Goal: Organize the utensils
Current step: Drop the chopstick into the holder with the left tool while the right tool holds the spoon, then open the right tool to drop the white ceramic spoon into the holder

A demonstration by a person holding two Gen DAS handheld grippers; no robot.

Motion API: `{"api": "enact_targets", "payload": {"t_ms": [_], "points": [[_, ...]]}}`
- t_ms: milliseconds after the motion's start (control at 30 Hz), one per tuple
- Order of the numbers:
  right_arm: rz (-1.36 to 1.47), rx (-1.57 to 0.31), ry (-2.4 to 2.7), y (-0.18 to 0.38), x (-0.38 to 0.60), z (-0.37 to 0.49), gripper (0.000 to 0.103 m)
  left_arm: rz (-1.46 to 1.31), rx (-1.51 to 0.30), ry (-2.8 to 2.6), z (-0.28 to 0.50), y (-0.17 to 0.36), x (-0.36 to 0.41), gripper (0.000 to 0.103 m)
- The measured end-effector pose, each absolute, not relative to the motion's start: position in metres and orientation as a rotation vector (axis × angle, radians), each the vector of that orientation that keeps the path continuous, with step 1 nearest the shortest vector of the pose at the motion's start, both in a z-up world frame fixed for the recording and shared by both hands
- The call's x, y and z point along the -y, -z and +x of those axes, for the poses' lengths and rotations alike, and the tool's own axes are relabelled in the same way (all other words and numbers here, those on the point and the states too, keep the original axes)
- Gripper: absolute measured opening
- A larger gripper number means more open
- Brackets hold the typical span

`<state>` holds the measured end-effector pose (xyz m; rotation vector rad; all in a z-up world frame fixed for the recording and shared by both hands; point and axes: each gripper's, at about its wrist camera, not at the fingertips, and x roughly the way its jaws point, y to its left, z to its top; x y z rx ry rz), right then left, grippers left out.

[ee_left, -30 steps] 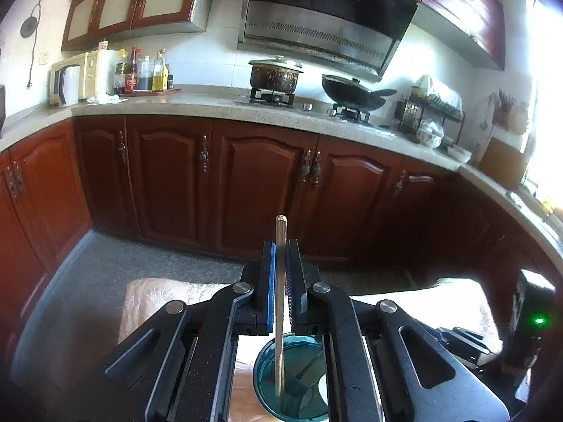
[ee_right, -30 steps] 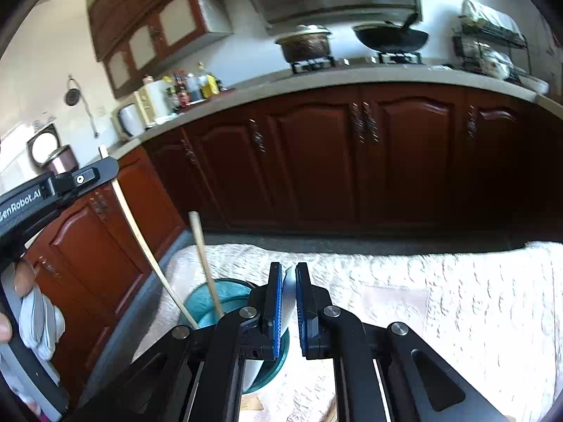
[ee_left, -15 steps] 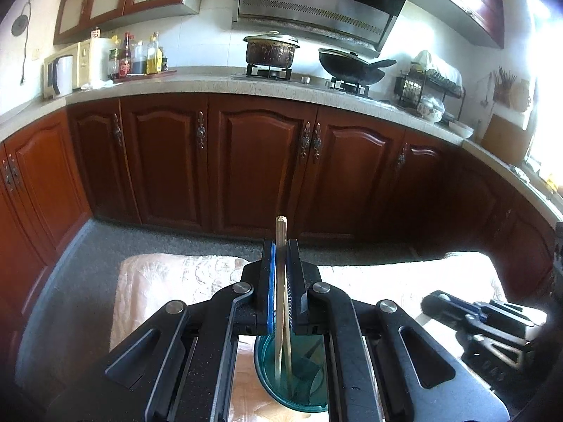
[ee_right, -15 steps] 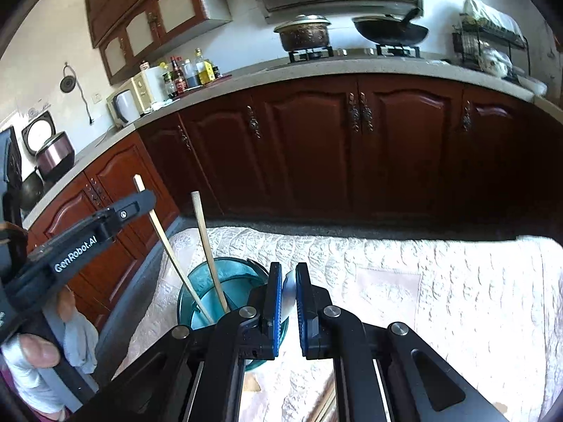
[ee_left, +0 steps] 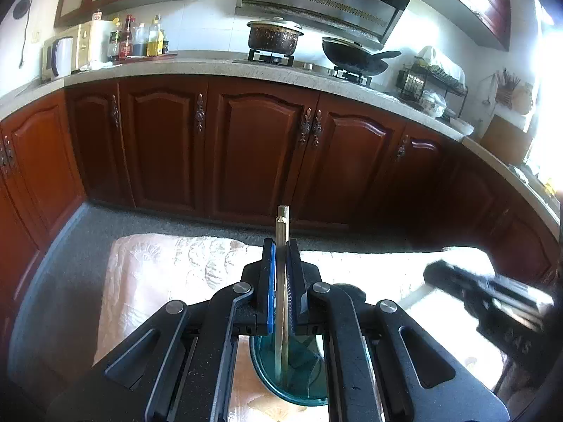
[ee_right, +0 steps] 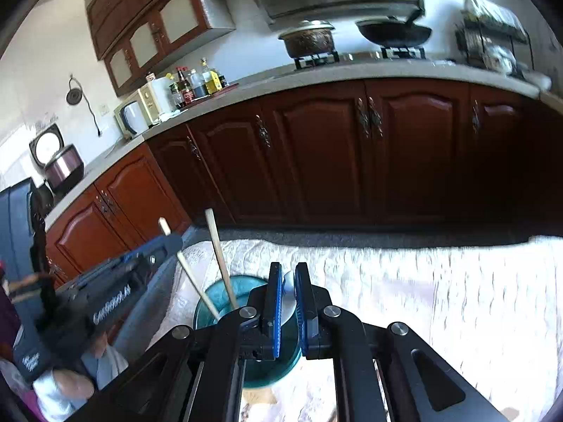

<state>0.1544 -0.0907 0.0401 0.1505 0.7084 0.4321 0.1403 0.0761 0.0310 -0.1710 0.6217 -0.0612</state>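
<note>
We pinch a chopstick point(ee_left: 282, 242) upright in our left gripper point(ee_left: 280, 277), its lower end already inside the teal cup point(ee_left: 292, 376) so it can drop in. Our right gripper point(ee_right: 288, 299), just beside the cup, is closed on a white spoon point(ee_right: 289, 292). Another chopstick point(ee_right: 220, 256) leans in the cup.

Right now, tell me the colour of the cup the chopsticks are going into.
Teal, see-through cup; the right wrist view shows it best.
</note>
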Motion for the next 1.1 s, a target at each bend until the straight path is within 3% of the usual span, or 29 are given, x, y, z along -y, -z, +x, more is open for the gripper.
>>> {"api": "enact_targets", "payload": {"t_ms": [267,633,767,933,1100], "points": [[-0.005,-0.697,-0.454,-0.030,0.057,0.175,0.007,-0.171,-0.632,0.056,0.142,-0.028,-0.078,0.004],[0.001,-0.759,-0.535,-0.005,0.048,0.189,0.008,-0.212,-0.670,0.069,0.149,-0.023,-0.078,0.006],[-0.011,-0.796,-0.546,0.008,0.049,0.185,0.009,-0.235,-0.686,0.070,0.148,-0.019,-0.081,0.015],[-0.008,-0.786,-0.541,0.011,0.052,0.184,0.009,-0.238,-0.688,0.061,0.144,-0.018,-0.081,0.016],[0.006,-0.791,-0.596,0.009,0.054,0.183,0.012,-0.253,-0.681,0.063,0.134,-0.023,-0.083,0.036]]}}
